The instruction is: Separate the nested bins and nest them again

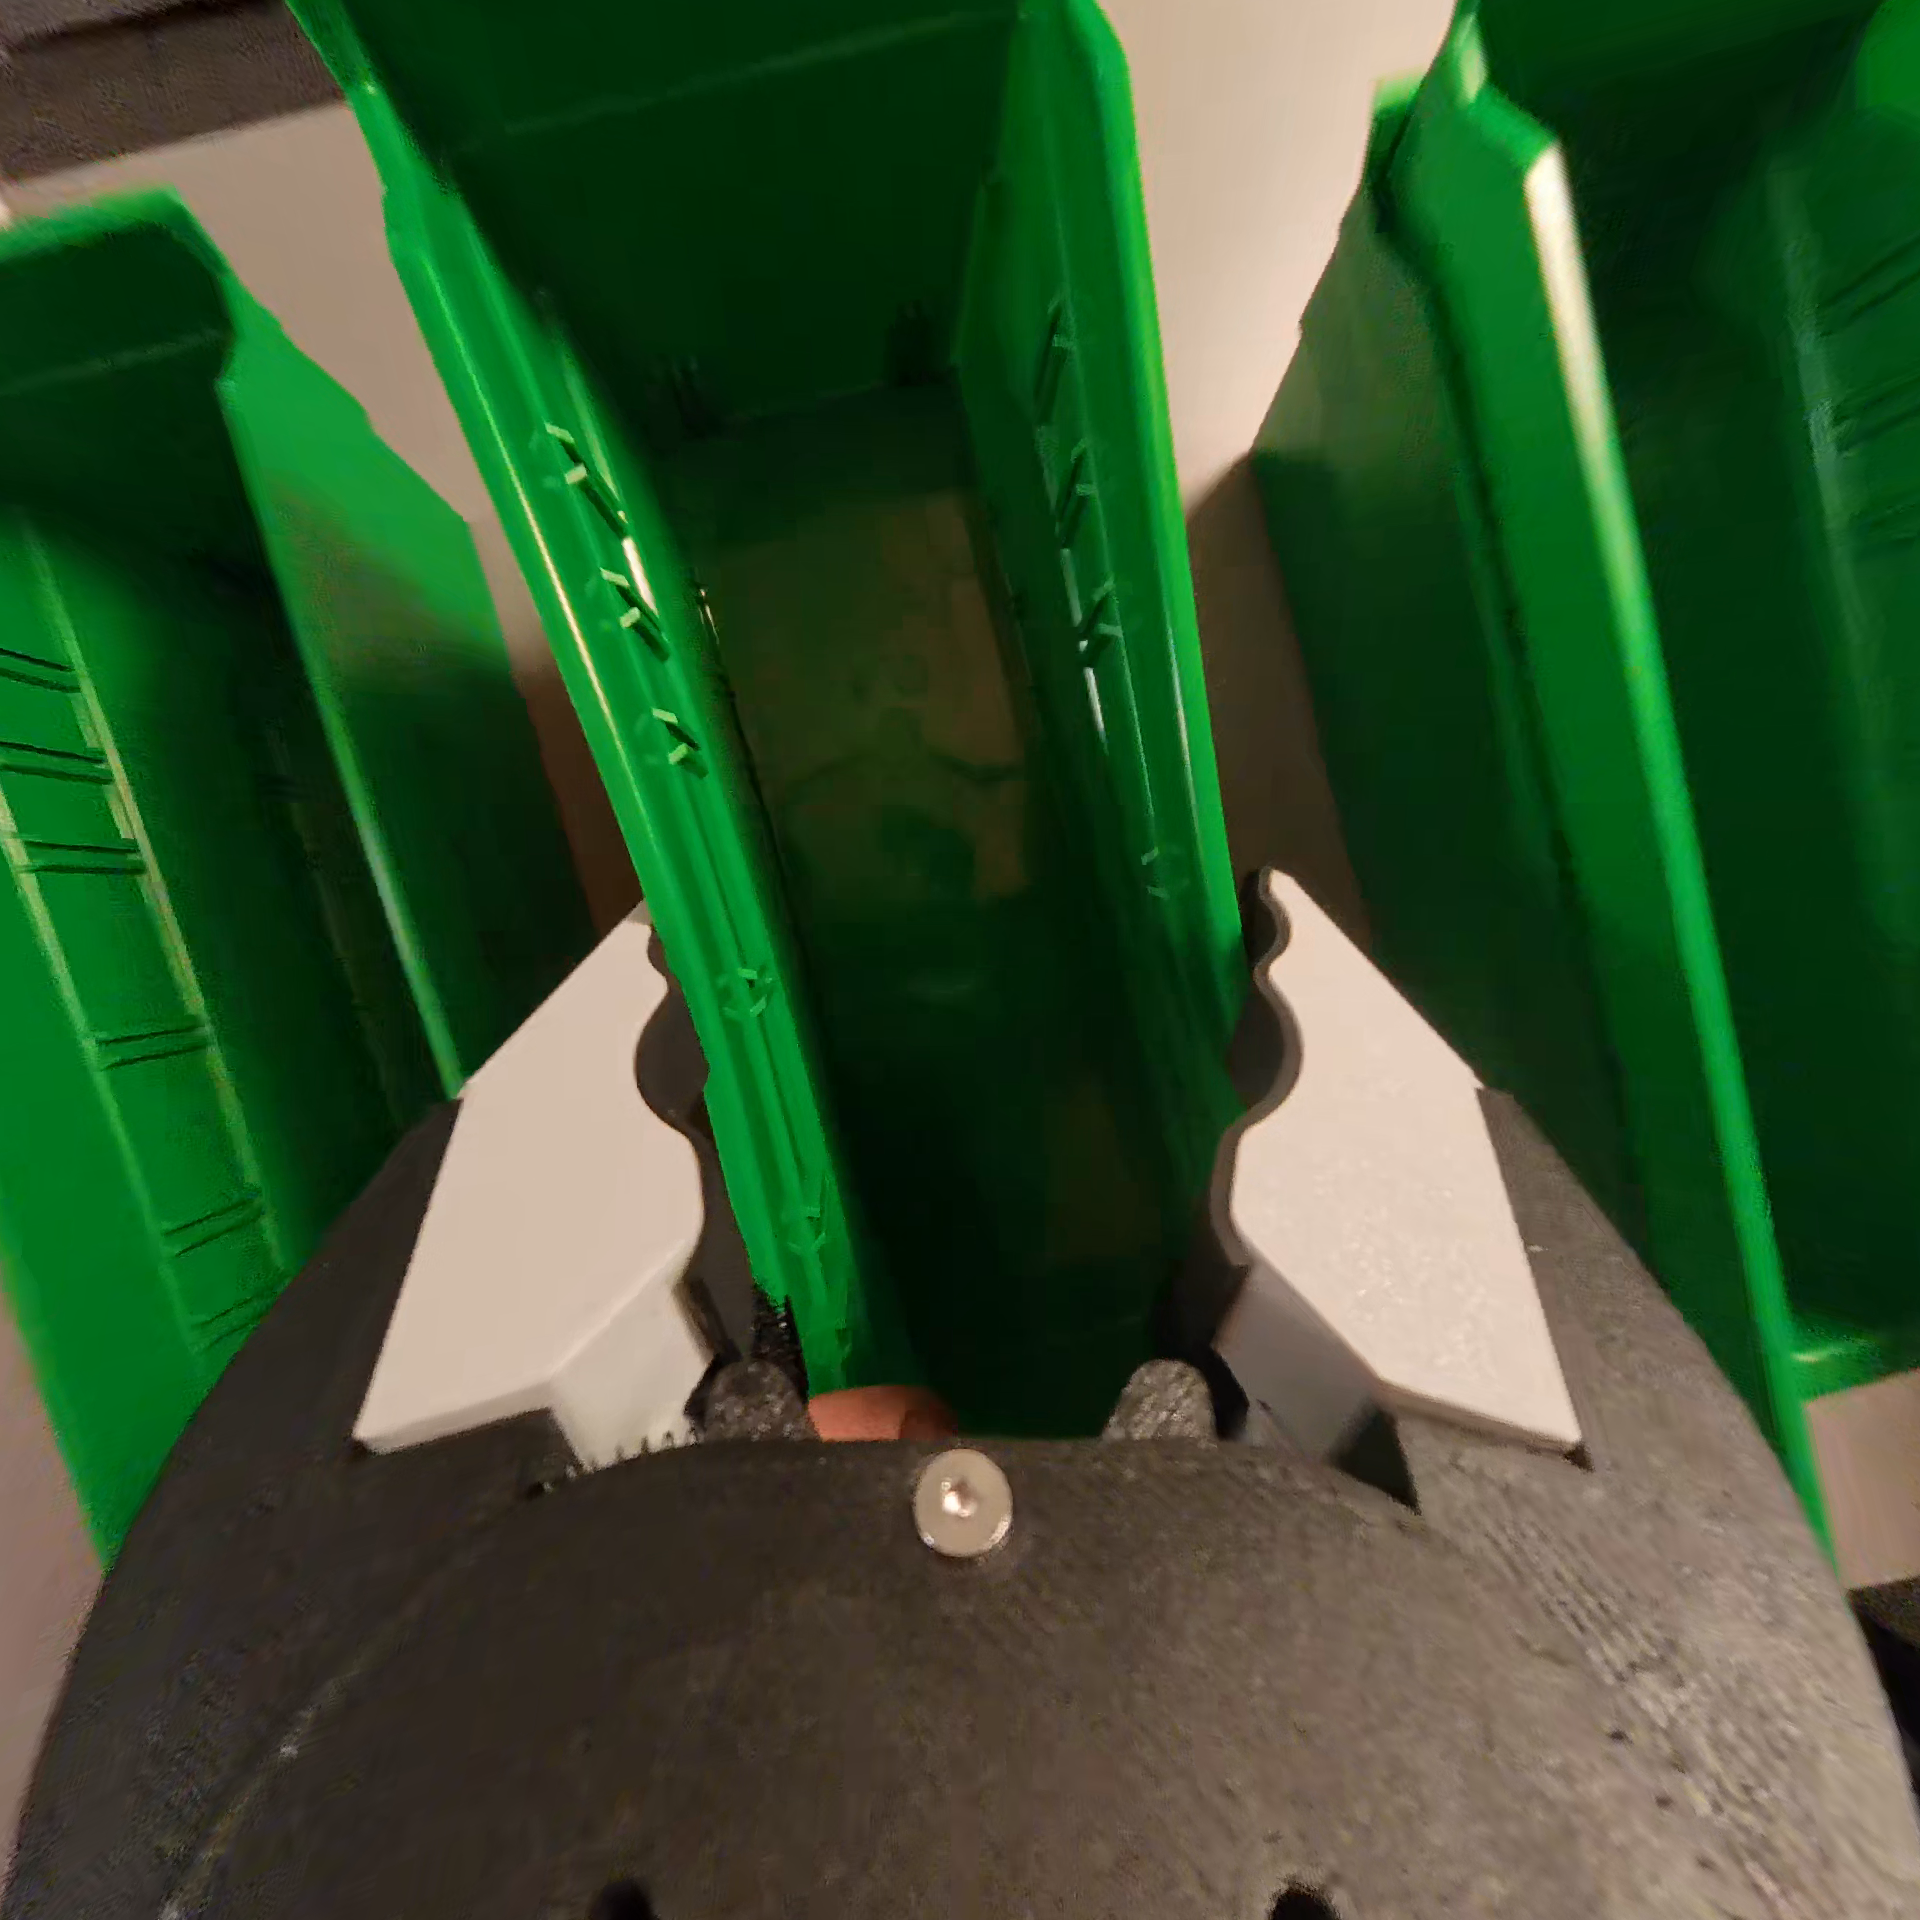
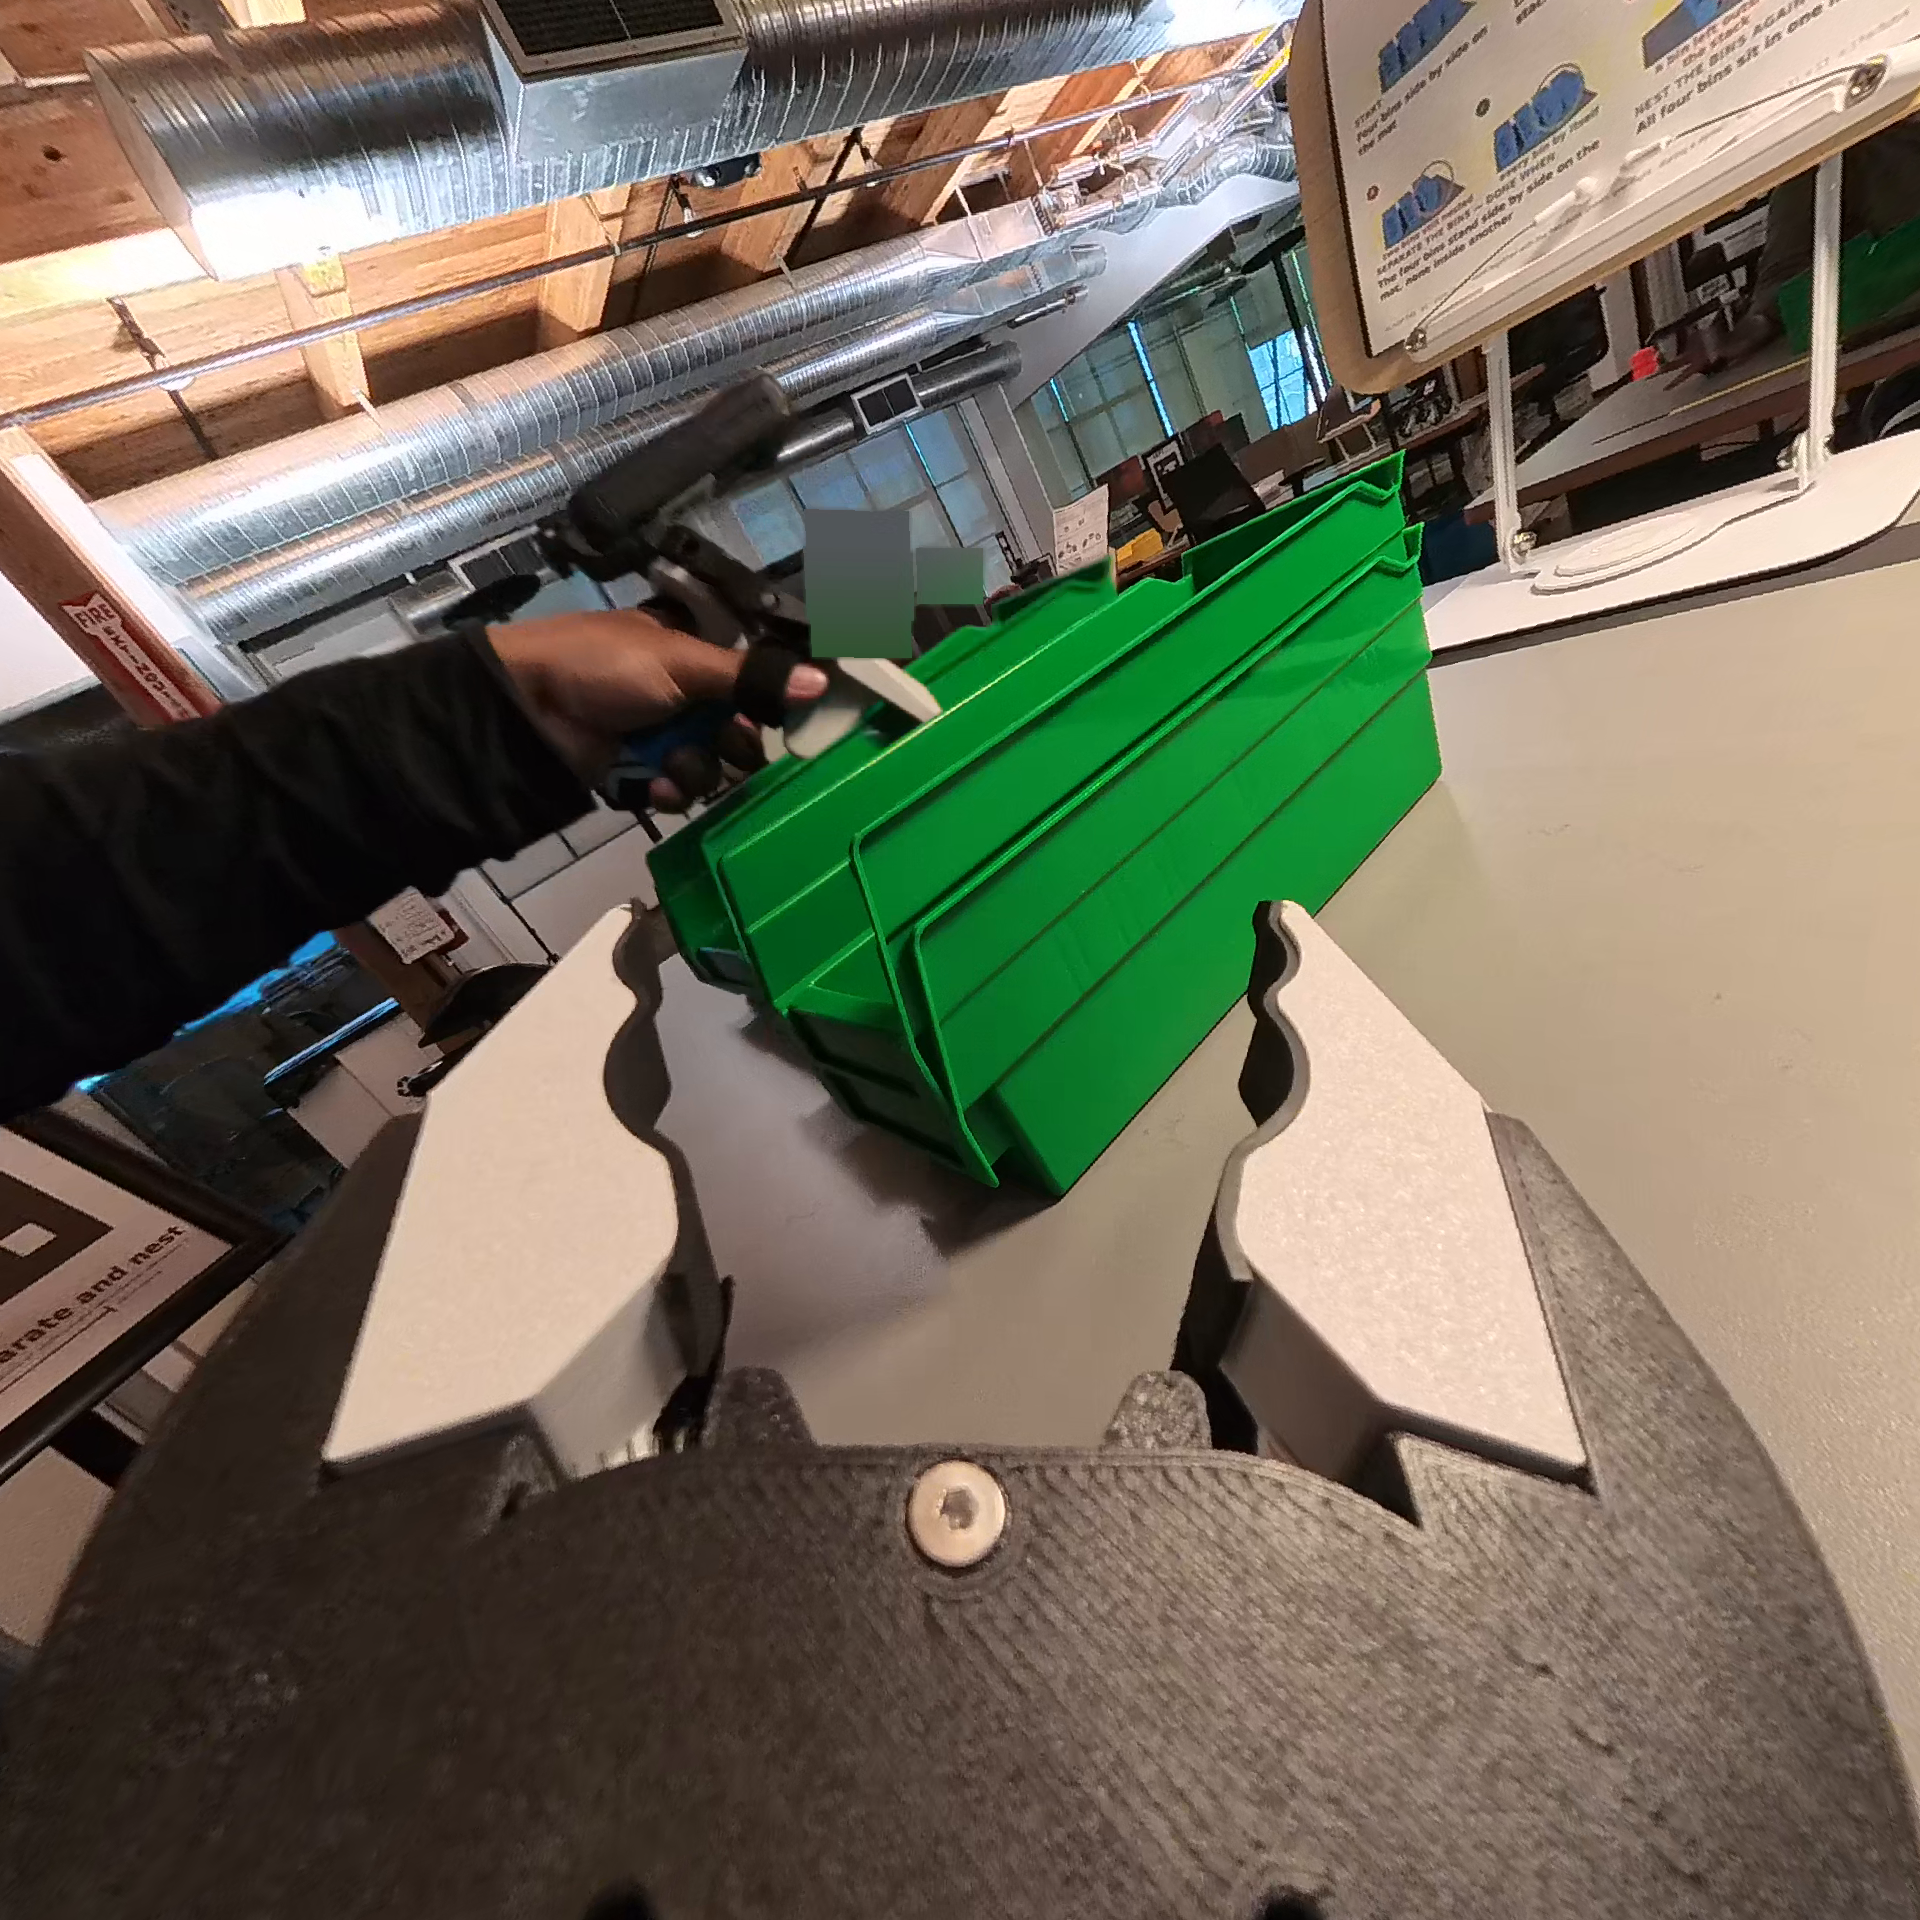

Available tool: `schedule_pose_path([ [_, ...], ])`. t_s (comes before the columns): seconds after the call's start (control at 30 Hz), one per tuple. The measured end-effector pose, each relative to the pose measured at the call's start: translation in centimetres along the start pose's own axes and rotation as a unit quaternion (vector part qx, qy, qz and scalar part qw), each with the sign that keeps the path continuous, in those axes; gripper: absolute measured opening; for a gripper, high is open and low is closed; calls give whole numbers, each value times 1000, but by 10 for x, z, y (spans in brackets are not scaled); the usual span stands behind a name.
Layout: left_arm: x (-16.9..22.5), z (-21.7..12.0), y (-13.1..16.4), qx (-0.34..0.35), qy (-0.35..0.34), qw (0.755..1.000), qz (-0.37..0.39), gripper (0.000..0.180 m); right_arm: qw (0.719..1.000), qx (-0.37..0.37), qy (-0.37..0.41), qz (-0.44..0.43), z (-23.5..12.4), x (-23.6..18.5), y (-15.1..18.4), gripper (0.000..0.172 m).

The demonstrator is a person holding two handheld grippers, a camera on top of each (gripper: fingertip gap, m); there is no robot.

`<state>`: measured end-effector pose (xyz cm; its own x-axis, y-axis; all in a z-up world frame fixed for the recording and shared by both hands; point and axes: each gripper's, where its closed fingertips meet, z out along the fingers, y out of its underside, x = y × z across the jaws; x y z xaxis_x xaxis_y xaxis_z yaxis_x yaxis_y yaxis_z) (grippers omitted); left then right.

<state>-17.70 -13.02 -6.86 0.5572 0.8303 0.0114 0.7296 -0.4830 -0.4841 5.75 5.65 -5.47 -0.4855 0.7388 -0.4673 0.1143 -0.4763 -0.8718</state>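
The left hand (image 2: 623, 675), in a dark sleeve, reached in from the left and gripped the left gripper (image 1: 956, 997), whose fingers clamped both side walls of a green bin (image 1: 831, 520) (others stood on either side). The right gripper (image 2: 945, 1018) hung spread and empty before the bins (image 2: 1091, 831) on the grey table (image 2: 1662, 935).

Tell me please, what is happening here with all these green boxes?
A person is working with a hand-held gripper in each hand, sorting green bins on a grey table. The left gripper grips a narrow bin across its two side walls, with another bin on its left and one on its right. The right gripper is open and empty, held back from the bins.
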Motion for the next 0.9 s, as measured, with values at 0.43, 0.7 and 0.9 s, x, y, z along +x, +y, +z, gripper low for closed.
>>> schedule_pose_path([
  [0.43, 104, -131, -66, 119, 145, 981, -40, 104, 1000, 8, -6, 6, -2, -1, -2, 113],
  [0.7, 168, -88, -51, 83, 177, 980, -42, 105, 1000, 19, -16, 14, -5, -2, -5, 112],
  [0.9, 161, -61, -54, 67, 111, 991, -41, 108, 999, 24, -21, 21, -6, -2, -7, 112],
])
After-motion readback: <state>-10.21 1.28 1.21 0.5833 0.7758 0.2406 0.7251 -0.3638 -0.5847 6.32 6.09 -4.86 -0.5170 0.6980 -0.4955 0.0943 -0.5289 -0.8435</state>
